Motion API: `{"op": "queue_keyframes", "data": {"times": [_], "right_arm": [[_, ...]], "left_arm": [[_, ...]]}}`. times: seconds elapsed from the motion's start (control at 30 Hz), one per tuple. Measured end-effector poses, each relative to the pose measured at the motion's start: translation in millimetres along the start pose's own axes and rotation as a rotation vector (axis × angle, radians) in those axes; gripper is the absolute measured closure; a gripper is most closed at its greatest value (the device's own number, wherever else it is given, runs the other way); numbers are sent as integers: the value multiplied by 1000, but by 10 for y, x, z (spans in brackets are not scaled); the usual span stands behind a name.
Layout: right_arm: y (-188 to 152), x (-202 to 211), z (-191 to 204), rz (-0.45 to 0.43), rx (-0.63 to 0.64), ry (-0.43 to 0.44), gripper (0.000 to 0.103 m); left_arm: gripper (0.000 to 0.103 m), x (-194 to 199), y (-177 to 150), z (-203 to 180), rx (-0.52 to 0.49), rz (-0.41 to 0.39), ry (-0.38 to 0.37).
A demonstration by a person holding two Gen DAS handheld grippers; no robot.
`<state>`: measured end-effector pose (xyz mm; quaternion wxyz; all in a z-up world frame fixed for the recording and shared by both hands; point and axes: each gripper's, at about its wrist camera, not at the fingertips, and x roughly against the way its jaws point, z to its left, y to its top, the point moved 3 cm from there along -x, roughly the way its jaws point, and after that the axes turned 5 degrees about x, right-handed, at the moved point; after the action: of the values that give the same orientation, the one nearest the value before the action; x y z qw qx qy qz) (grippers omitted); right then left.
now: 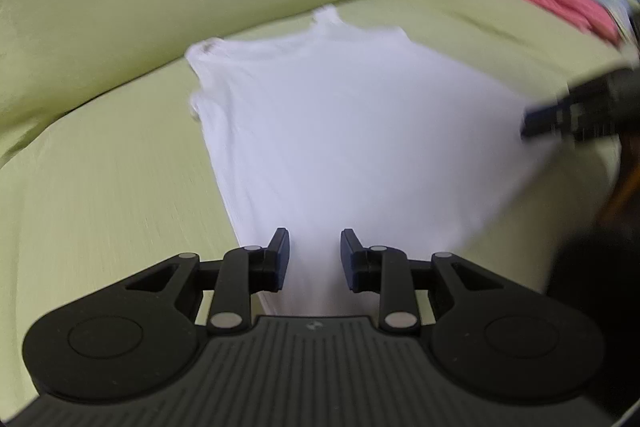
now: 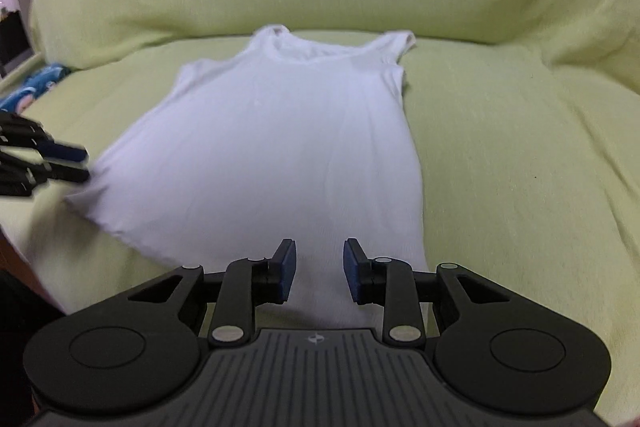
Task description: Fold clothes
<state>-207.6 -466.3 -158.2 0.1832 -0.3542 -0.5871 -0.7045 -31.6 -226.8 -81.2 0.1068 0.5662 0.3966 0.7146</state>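
White tank top point(image 2: 280, 147) flat | left tongs point(image 1: 315, 259), right tongs point(image 2: 320, 269) parted above hem

counts: 1 white tank top point(image 2: 276, 147), laid flat, 2 shoulder straps visible on it. 2 grippers: left gripper point(image 1: 315, 259) and right gripper point(image 2: 320, 269), 2 fingers each, 4 blue pads total. 1 light-green cover point(image 2: 520, 167) over the sofa, both seat and backrest. 1 pink cloth item point(image 1: 556, 1) at far right of left wrist view, blurred. 1 blue patterned item point(image 2: 30, 89) at left edge of right wrist view, partly cut off, kind unclear
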Motion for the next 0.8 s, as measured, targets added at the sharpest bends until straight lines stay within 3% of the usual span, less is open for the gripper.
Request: {"op": "queue_keyframes", "data": {"times": [0.13,0.27,0.37,0.5,0.67,0.8], "right_arm": [[459,-220,-63,-49,7,88,75],[1178,-538,-189,-71,-31,232,87],[1786,-961,-205,-63,-56,372,85],[2406,-1705,-101,-25,-41,436,85],[2636,-2519,21,14,-6,436,85],[2652,-2897,21,32,-9,429,80]], "left_arm": [[78,-237,330,264,82,-65,9],[78,-572,661,599,156,-99,33],[78,-788,803,829,250,-108,42],[78,-1190,1009,1152,346,-113,63],[80,-1529,1091,1443,424,-103,101],[80,-1628,963,1550,518,-128,54]]}}
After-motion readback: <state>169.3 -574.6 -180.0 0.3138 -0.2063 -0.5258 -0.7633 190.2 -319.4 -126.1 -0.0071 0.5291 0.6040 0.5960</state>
